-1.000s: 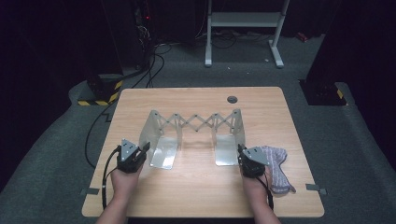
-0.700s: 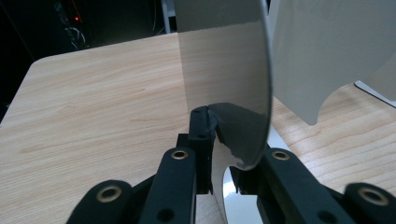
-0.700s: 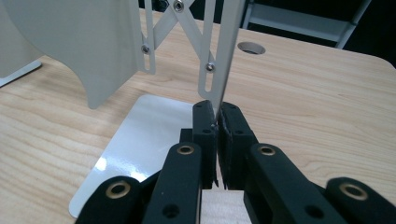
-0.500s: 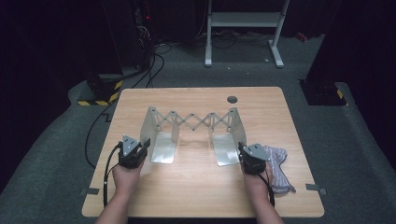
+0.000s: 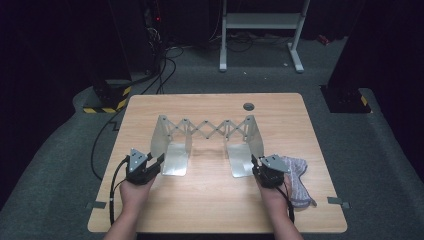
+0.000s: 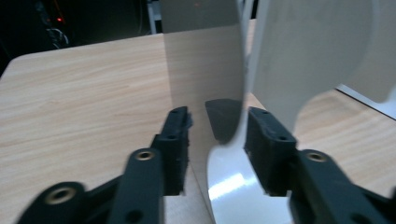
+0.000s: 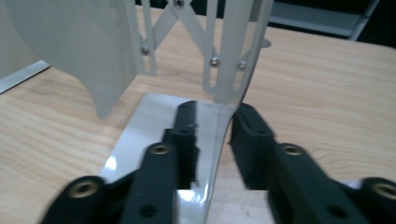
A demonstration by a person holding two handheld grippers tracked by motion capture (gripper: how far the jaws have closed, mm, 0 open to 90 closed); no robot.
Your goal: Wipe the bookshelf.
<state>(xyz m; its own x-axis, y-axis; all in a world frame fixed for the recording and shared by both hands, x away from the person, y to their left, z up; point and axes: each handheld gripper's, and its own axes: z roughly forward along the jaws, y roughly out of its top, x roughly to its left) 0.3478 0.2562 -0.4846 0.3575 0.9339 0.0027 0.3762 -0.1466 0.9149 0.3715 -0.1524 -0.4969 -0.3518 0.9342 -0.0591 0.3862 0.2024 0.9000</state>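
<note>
Wooden table [image 5: 210, 200]: both hands low, jaws just opened, straddling bookend [image 5: 205, 142] plates unclamped.

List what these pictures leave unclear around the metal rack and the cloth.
- Cloth: high view, near edge hidden behind the right gripper; pattern too small.
- Expanding rack: both gripper views, top cut off by the frame.
- Left gripper: fingers blurred.
</note>
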